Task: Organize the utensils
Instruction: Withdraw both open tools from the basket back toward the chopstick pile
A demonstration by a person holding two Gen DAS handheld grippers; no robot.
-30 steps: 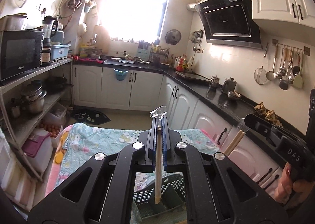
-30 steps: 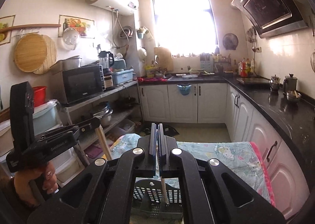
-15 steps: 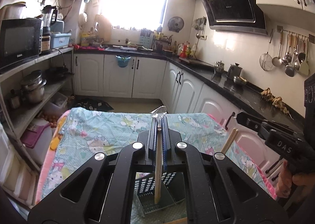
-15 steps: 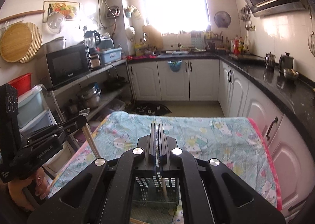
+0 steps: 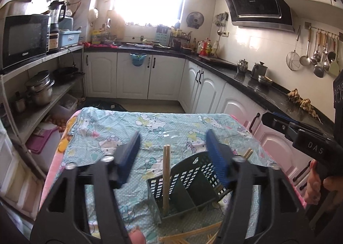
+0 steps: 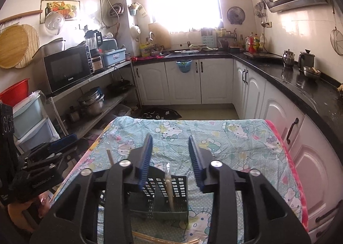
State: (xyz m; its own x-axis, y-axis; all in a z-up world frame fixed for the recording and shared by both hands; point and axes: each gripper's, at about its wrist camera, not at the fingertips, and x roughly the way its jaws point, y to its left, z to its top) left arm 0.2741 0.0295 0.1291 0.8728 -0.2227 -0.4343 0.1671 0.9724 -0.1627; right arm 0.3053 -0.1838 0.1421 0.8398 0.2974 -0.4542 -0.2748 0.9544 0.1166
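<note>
The left gripper [image 5: 171,147] hangs just above a dark perforated utensil basket [image 5: 188,181] that stands on the desk [image 5: 120,128], which is covered with a pale blue cartoon-print cloth. Its blue-padded fingers [image 5: 130,154] stand wide apart, having just been opening, and nothing is pressed between them. A pair of wooden chopsticks [image 5: 166,177] stands nearly upright in the basket's left compartment, rising into the gap between the fingers but touching neither pad.

The right gripper [image 6: 170,154] is held over the same basket from the other side (its black body also shows at the right edge of the left wrist view, with a hand around the handle). Its fingers [image 6: 145,158] are moderately apart and have likewise just been opening; a pale wrapped utensil [image 6: 169,184] with a clear film top stands in a compartment of the basket [image 6: 169,196] between them, free of both pads. What kind of utensil it is cannot be told.

More loose chopsticks [image 5: 188,235] lie flat on the cloth at the near edge, just in front of the basket. In the right wrist view the left gripper appears at the lower left, gripped by a hand [image 6: 32,205].
</note>
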